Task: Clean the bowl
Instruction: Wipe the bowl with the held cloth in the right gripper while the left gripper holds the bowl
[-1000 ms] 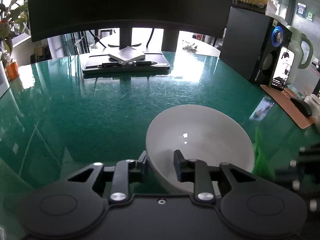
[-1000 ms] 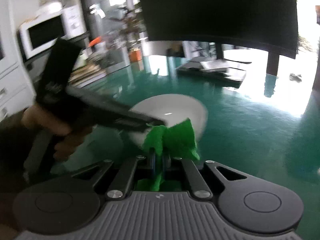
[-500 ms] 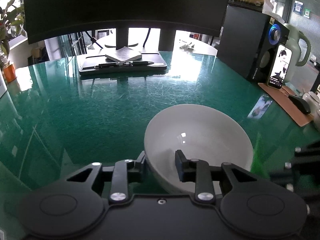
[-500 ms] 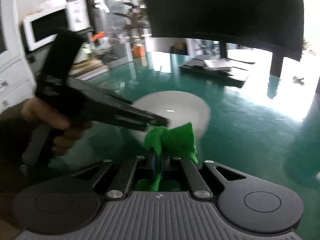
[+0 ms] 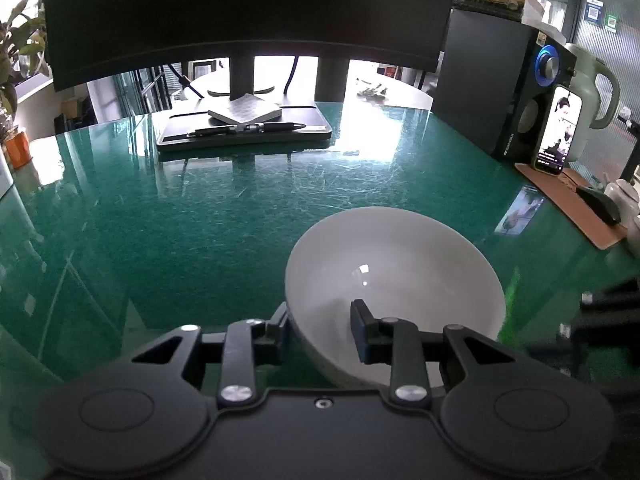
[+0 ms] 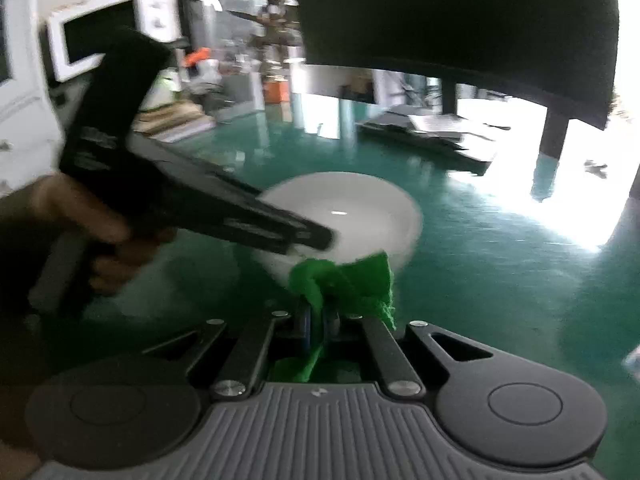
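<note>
The left gripper (image 5: 320, 326) pinches the near rim of the white bowl (image 5: 394, 268); the right gripper (image 6: 318, 320) is closed tight on a green cloth (image 6: 344, 284) near the bowl, on the green table (image 5: 200, 216).

The round ceramic bowl (image 5: 394, 264) is plain white, unpatterned. The glossy glass-topped bench (image 5: 160, 232) is deep green — crossed with fine pale scratches. The crumpled cloth (image 6: 344, 280) is bright green. Both the left gripper (image 5: 320, 322) and the right gripper (image 6: 318, 322) are matte black, the right one's housing ribbed grey. The curved monitor (image 5: 248, 12) is black; the kettle (image 5: 596, 92) — pale green.
</note>
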`<state>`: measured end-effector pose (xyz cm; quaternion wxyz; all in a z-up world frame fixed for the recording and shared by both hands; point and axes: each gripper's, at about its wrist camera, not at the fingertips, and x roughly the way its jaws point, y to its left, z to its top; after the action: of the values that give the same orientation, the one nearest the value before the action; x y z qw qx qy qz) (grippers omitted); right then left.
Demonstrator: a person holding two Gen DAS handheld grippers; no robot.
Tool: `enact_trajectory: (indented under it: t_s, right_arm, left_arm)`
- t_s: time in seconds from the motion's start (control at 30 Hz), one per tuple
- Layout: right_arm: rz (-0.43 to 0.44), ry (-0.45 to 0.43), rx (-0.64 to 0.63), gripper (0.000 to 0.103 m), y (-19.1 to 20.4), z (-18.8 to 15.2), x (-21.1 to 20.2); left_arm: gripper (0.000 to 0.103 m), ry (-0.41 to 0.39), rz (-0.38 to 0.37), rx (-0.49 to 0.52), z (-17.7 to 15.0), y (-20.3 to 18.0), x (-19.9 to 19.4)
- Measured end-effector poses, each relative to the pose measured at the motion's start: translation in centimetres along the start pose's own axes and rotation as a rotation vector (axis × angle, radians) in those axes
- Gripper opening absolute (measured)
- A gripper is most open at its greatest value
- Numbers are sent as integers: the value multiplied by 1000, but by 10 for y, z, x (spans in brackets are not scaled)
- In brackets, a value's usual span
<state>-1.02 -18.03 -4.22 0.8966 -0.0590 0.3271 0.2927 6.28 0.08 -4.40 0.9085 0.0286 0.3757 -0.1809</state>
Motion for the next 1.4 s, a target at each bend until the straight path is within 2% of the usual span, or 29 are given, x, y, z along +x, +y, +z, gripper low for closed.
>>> enact_trajectory:
  t_s: [0.13,0.3,0.4,0.53,0.57,0.77,1.03,1.13,1.27,1.4]
  right_arm:
    - [-30,-5,3,6,0,-2,0]
    - [36,8,-76,5,17,-3,2]
    - [12,21,-50,5,5,1,5]
    - [-80,10,-23,6,-10,4,4]
    - [-80,7,-24,6,-9,4,3]
    - [-5,13,-100,6,10,1,3]
    - [-107,13,-68,6,-12,12,10]
    - [-103,15,-94,6,-4,10,8]
    - [-28,16,-123,6,6,9,3]
    - [-70,26,-119,6,-5,16,6]
  left_arm:
    - [30,-2,-3,4,0,0,0]
    - [30,-1,-4,11,-1,-1,0]
    - [31,-1,3,6,0,0,0]
    - [31,-1,1,7,-1,1,0]
    - [31,-1,1,7,-1,1,0]
    - [31,-1,6,17,0,-1,1]
    - [31,-1,10,11,0,1,1]
    - [31,0,11,14,0,1,1]
    - [31,0,17,14,1,0,1]
    - [31,0,22,10,0,2,1]
